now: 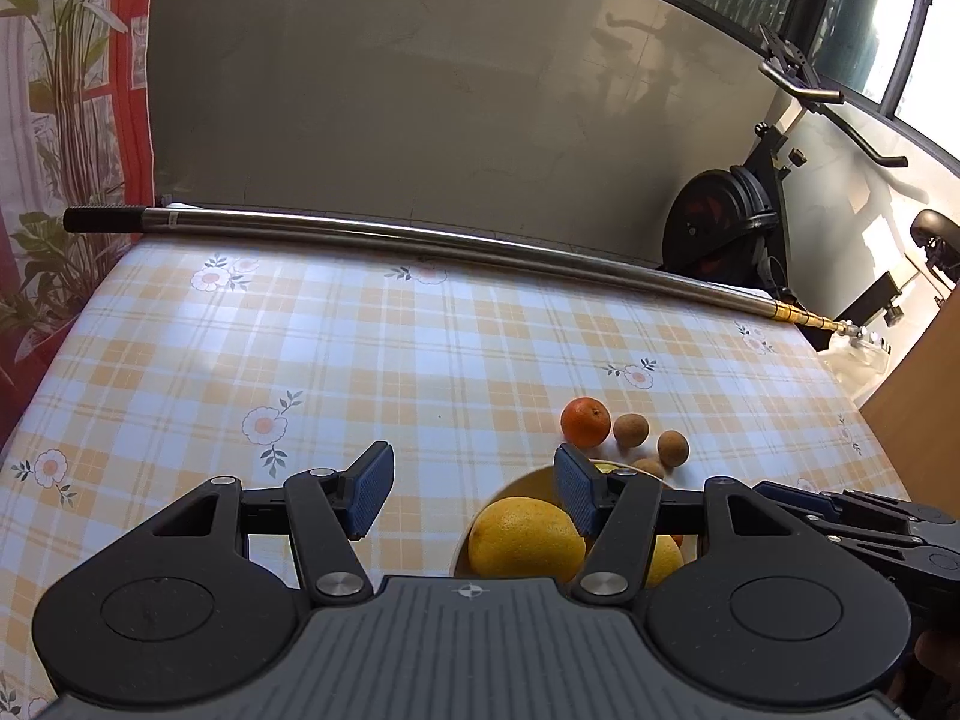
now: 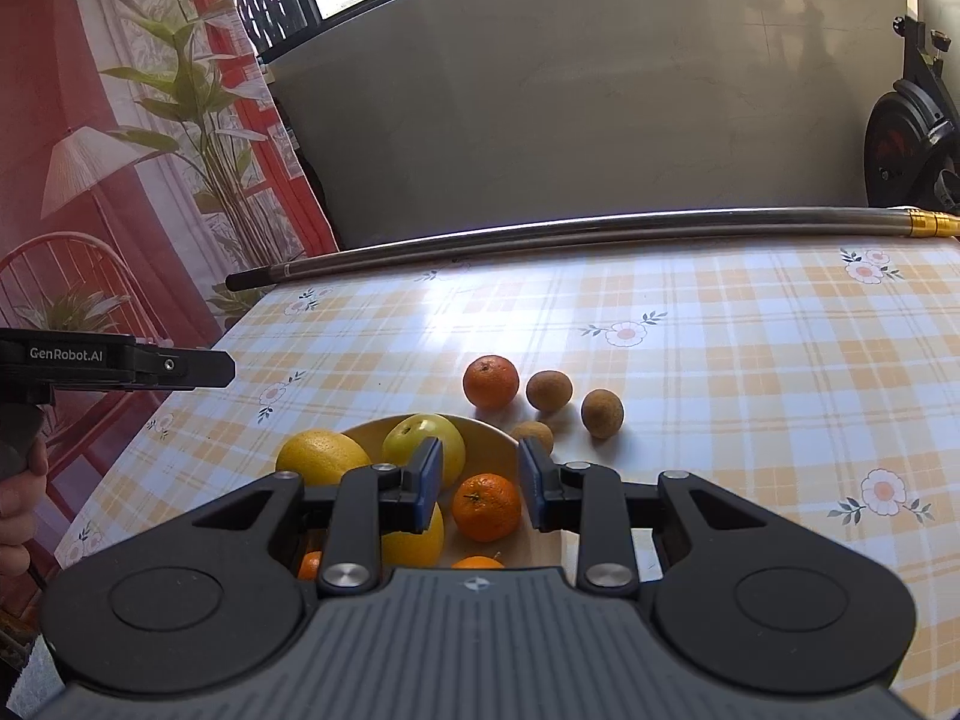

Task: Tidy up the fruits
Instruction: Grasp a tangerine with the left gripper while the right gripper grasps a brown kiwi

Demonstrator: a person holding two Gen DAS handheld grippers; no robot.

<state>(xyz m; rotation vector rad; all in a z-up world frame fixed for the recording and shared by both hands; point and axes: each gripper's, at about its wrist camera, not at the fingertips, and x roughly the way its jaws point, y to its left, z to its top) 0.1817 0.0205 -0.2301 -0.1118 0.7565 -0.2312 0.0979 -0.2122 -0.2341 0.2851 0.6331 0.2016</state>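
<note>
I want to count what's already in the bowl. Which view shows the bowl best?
The right wrist view: the bowl lies almost fully open below the camera, with its far rim and several yellow and orange fruits inside. In the left wrist view the bowl is mostly hidden behind the gripper, showing only part of its rim and some yellow fruit.
</note>
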